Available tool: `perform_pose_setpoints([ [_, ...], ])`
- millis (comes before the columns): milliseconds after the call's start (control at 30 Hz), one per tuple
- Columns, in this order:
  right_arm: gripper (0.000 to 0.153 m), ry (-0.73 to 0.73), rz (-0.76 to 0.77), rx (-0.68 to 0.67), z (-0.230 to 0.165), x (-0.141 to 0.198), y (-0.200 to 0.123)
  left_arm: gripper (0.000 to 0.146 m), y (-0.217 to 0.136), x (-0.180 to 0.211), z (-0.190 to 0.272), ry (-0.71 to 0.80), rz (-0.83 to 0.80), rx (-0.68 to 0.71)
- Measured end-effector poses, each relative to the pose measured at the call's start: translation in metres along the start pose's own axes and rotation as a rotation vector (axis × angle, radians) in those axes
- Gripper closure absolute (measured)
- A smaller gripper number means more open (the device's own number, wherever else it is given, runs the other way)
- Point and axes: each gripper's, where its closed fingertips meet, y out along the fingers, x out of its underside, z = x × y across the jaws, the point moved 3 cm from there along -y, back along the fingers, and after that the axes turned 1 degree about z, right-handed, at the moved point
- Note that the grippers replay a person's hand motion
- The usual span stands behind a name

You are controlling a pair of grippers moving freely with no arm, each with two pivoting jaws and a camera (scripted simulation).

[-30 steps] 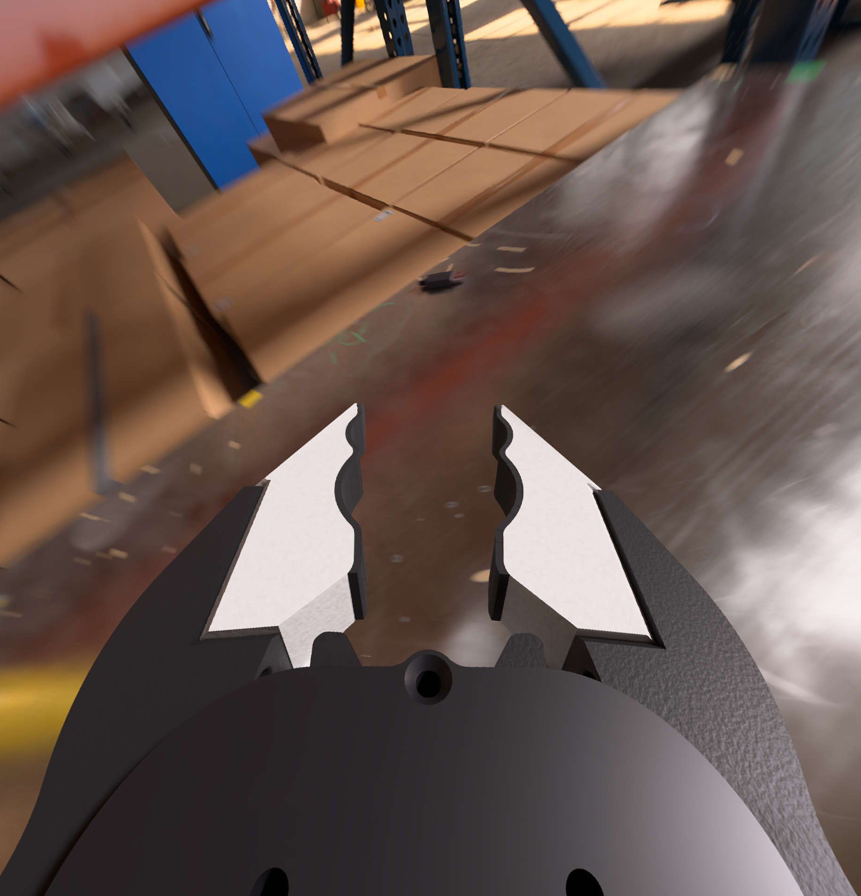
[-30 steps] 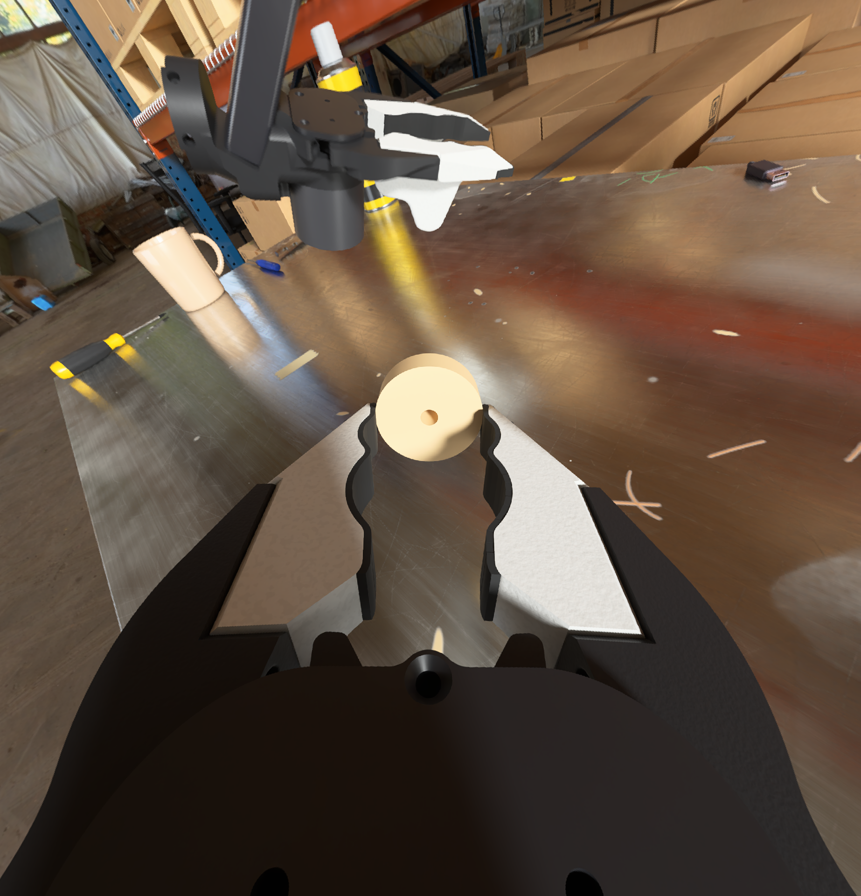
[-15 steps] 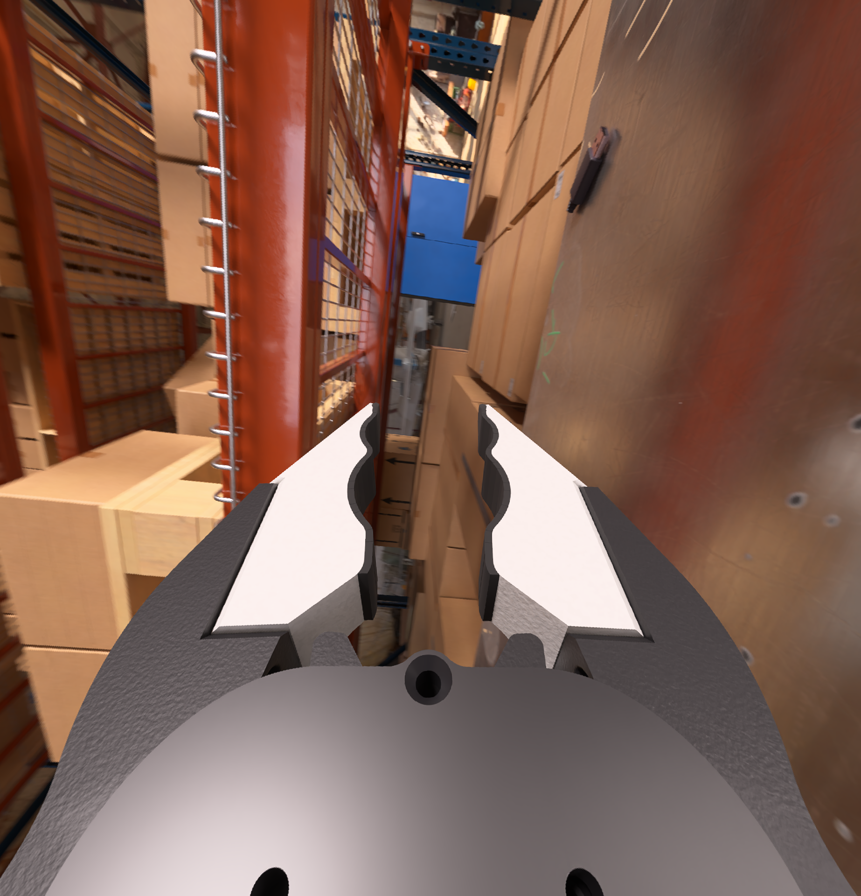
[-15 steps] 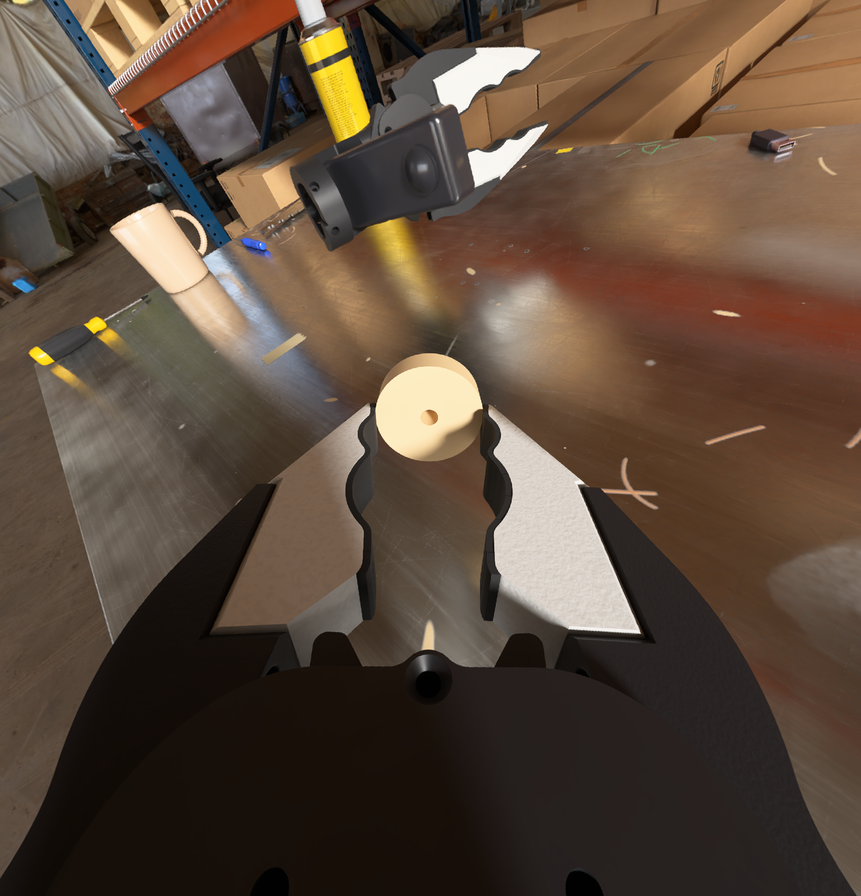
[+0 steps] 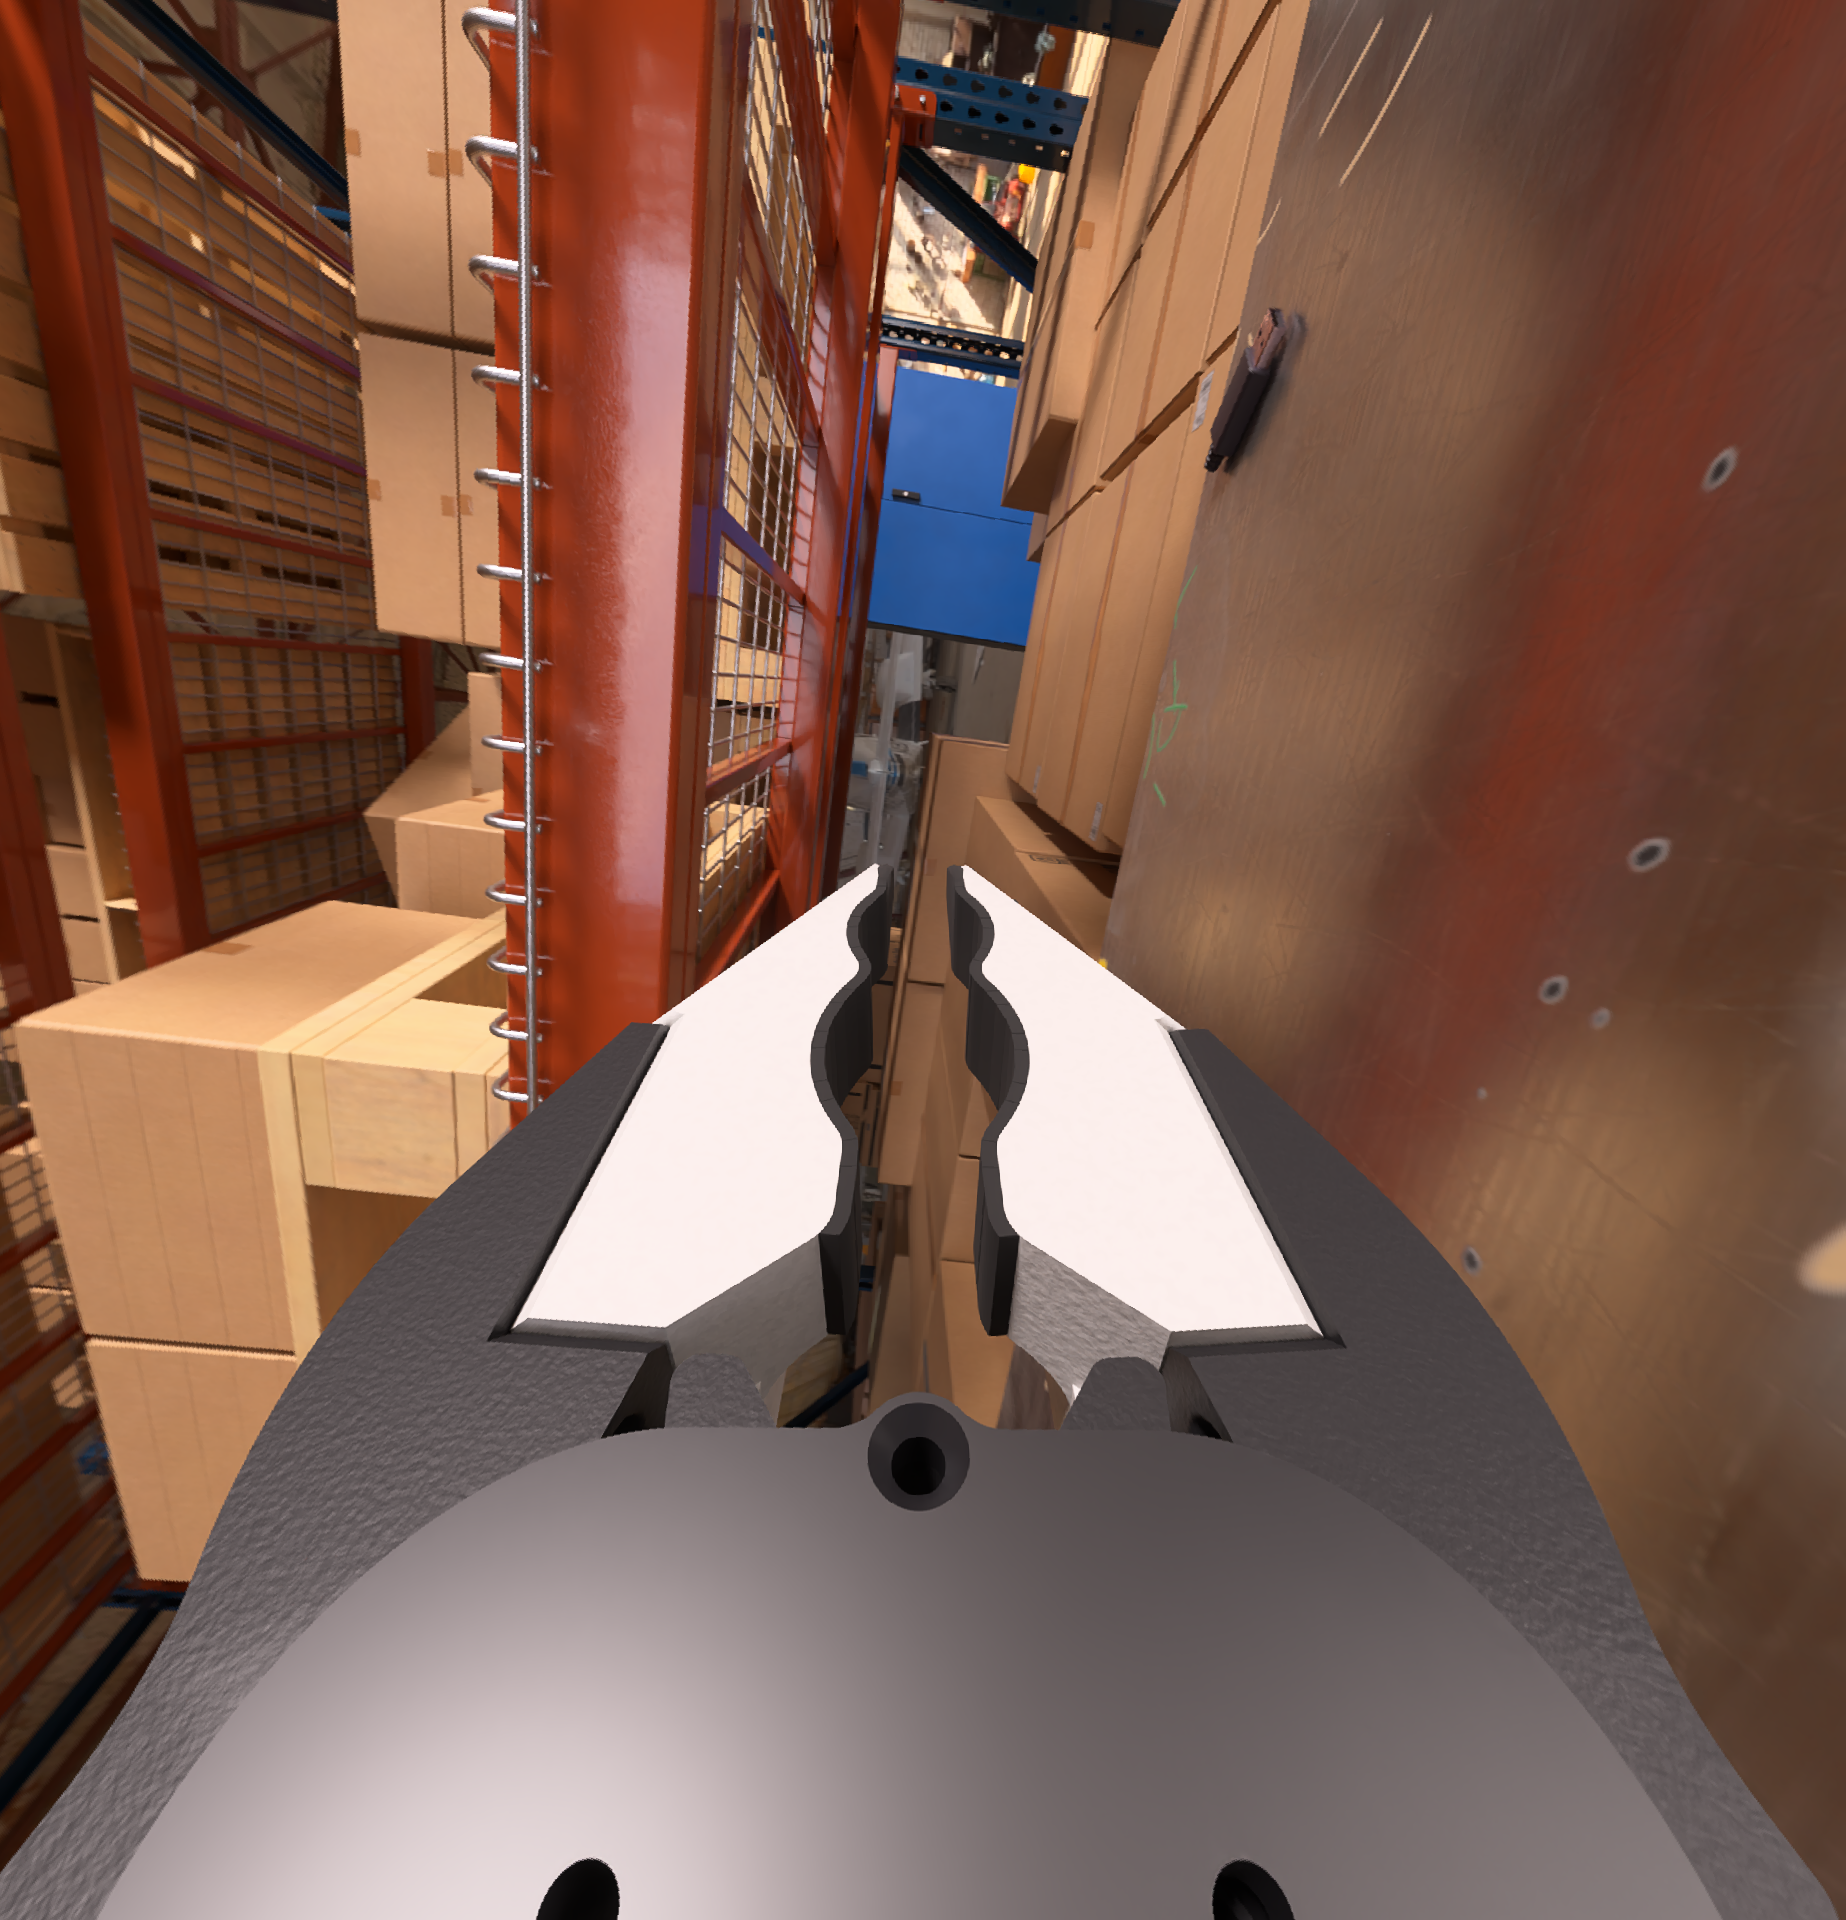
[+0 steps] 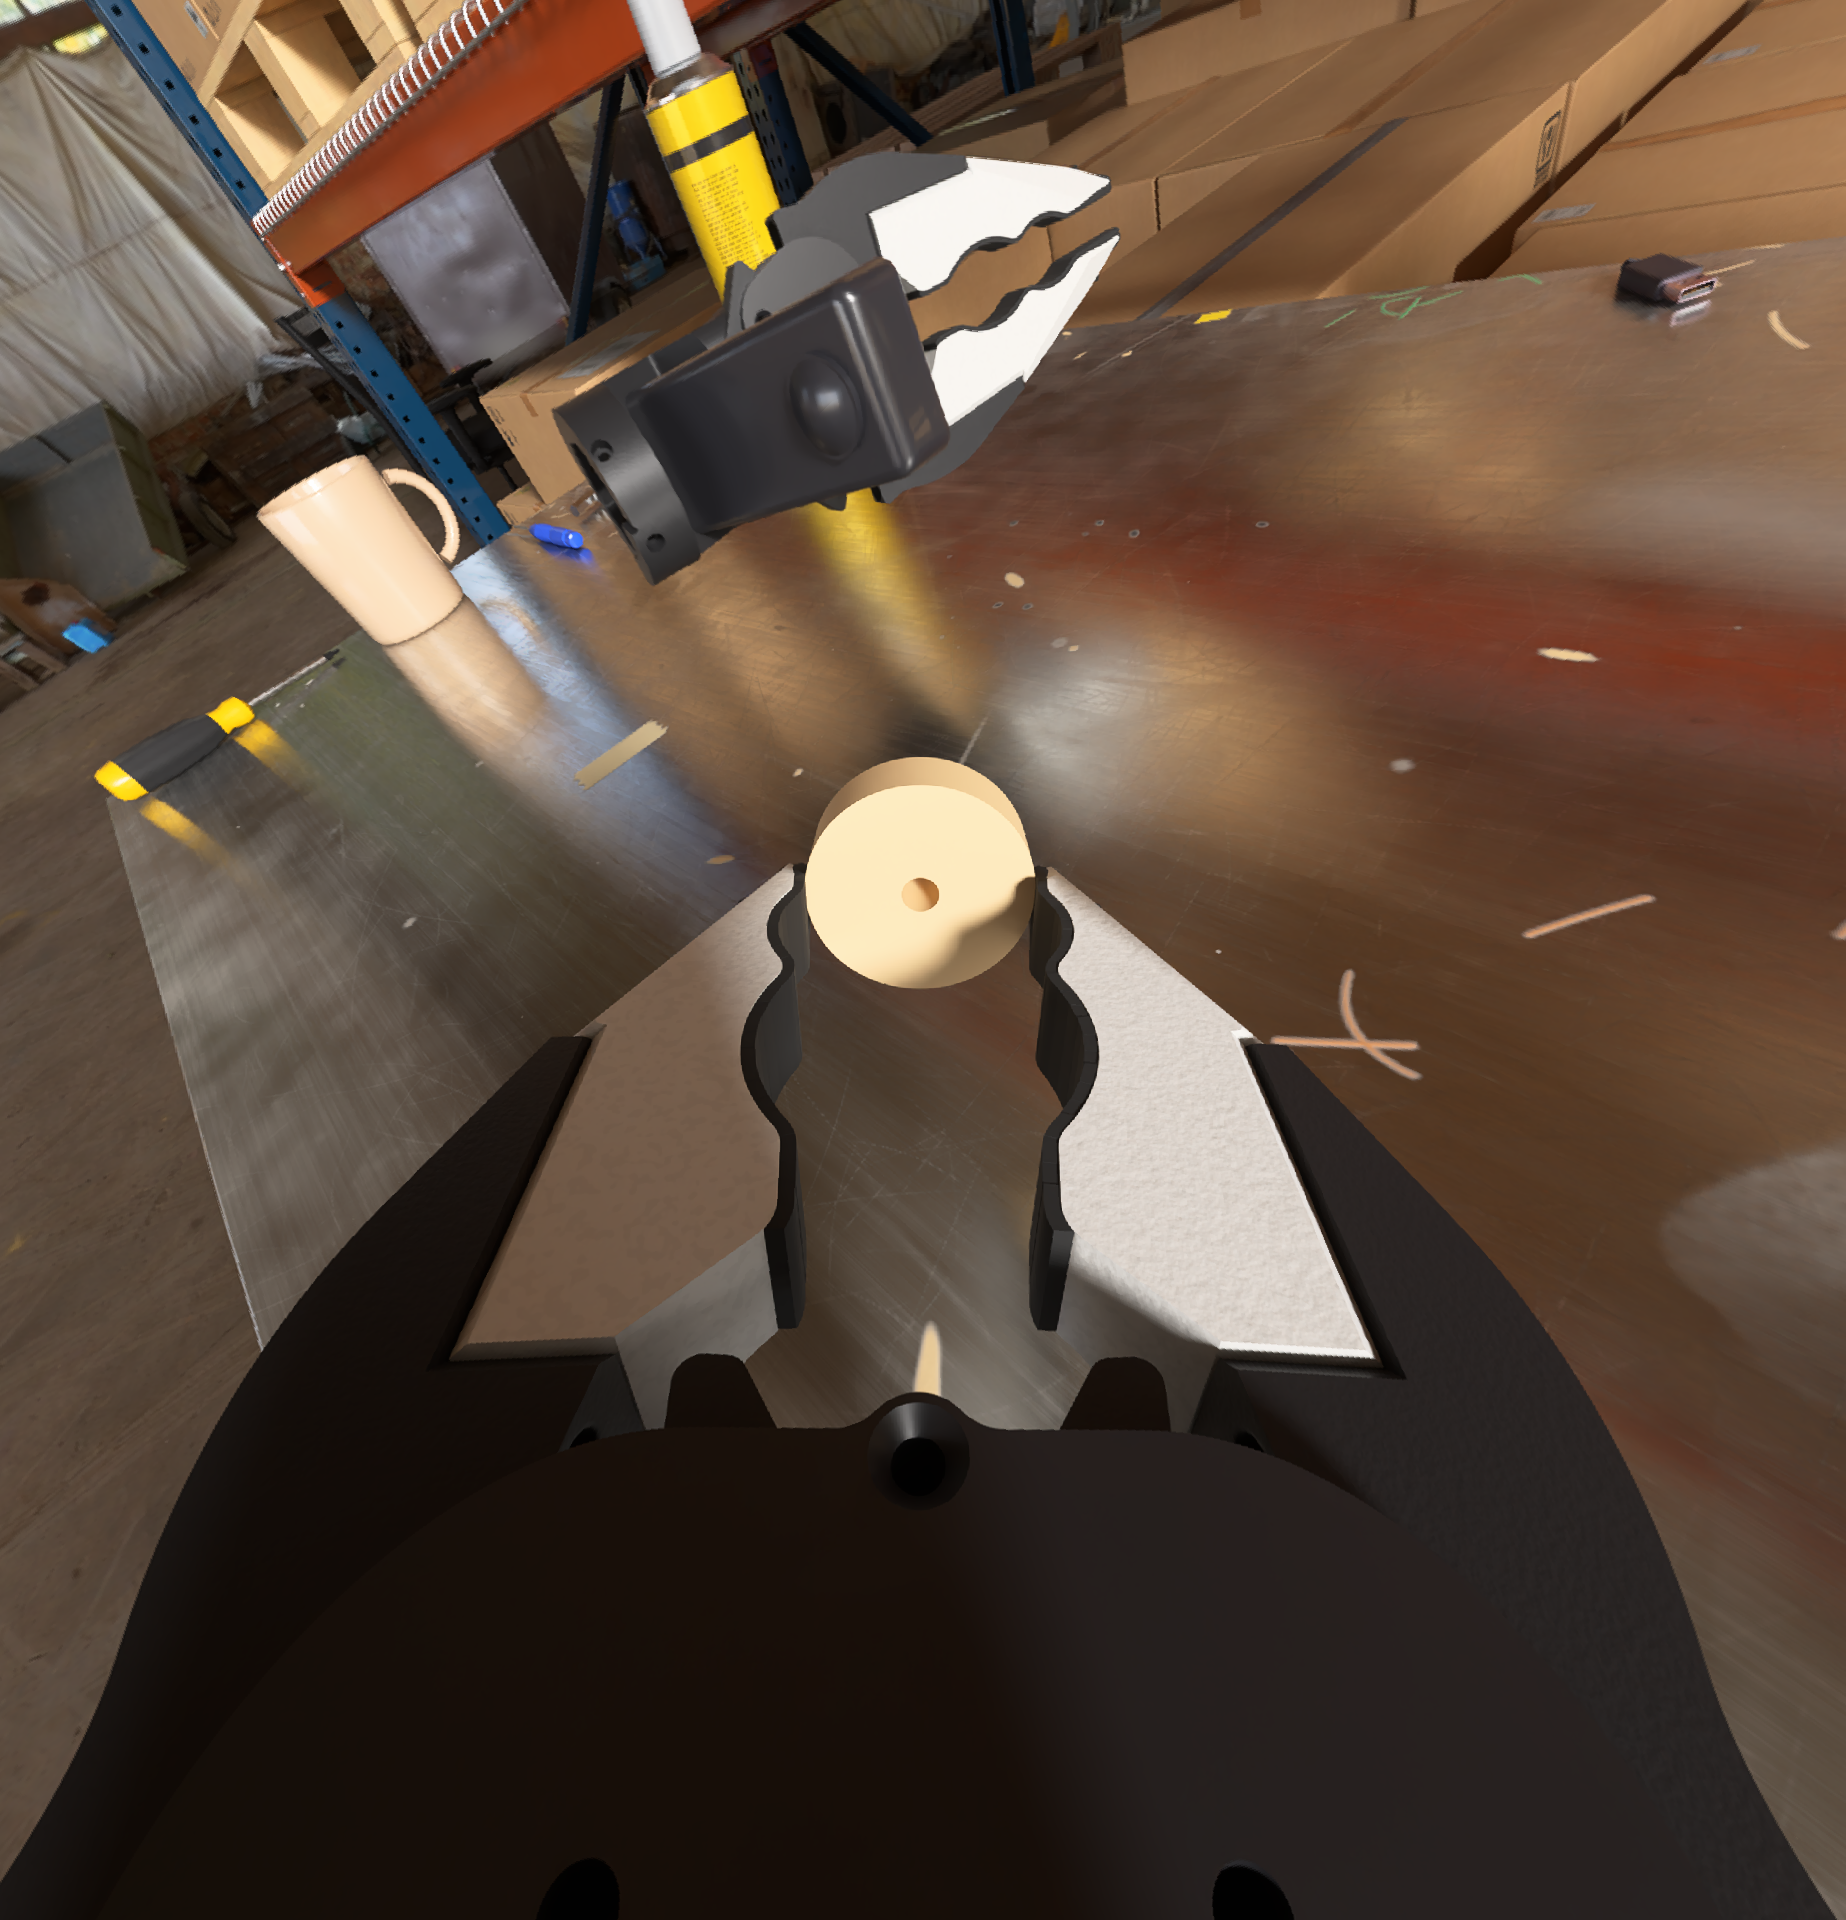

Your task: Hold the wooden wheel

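Left wrist view: the left gripper (image 5: 914,883) is rolled on its side, so the metal table (image 5: 1521,935) stands like a wall from 12 to 5 o'clock. Fingers sit narrow, a thin gap between the tips, nothing in them. A small dark plug-like item (image 5: 1249,384) lies on the table at 1 o'clock. Red rack posts (image 5: 597,520) and cardboard boxes (image 5: 264,1122) fill 7 to 12 o'clock. The wooden wheel does not appear here.

Right wrist view: the right gripper (image 6: 919,883) grips the wooden wheel (image 6: 917,888) between its fingertips, dead centre, flat face with the centre hole toward the camera. Whether the wheel is clear of the table (image 6: 1314,675) I cannot tell. The left gripper (image 6: 1080,234) hangs above the table at 12 o'clock, tips pointing toward 2 o'clock, well apart from the wheel. Seen only here: a cream mug (image 6: 363,551) upright at 10 o'clock, inside hidden; a yellow can (image 6: 703,156) at 11 o'clock; a black-and-yellow tool (image 6: 176,746) at 9 o'clock; a small blue item (image 6: 557,536) near the mug. The plug-like item (image 6: 1662,281) sits at 2 o'clock.
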Motion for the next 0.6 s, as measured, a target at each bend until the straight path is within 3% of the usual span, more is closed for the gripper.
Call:
perform_pose_setpoints([
  [100, 0.11, -0.001, -0.011, -0.005, -0.002, 0.002, 0.002, 0.133, -0.01, -0.002, -0.001, -0.074, -0.012, 0.031],
  [167, 0.11, -0.009, -0.018, -0.003, -0.003, 0.002, 0.003, 0.124, -0.018, -0.004, -0.003, -0.182, -0.019, 0.07],
  [267, 0.11, -0.013, -0.021, 0.003, -0.003, 0.003, 0.003, 0.108, -0.034, -0.007, -0.004, -0.498, -0.042, 0.198],
  [433, 0.11, 0.012, -0.023, 0.001, -0.001, 0.004, 0.002, 0.084, -0.038, 0.005, -0.013, -1.207, -0.132, 0.379],
  [500, 0.11, 0.012, -0.025, -0.002, -0.002, 0.004, 0.003, 0.075, -0.028, 0.01, -0.012, -1.363, -0.167, 0.411],
  [600, 0.11, -0.005, -0.036, 0.008, -0.002, 0.005, 0.004, 0.062, -0.01, 0.009, -0.001, -1.428, -0.204, 0.437],
])
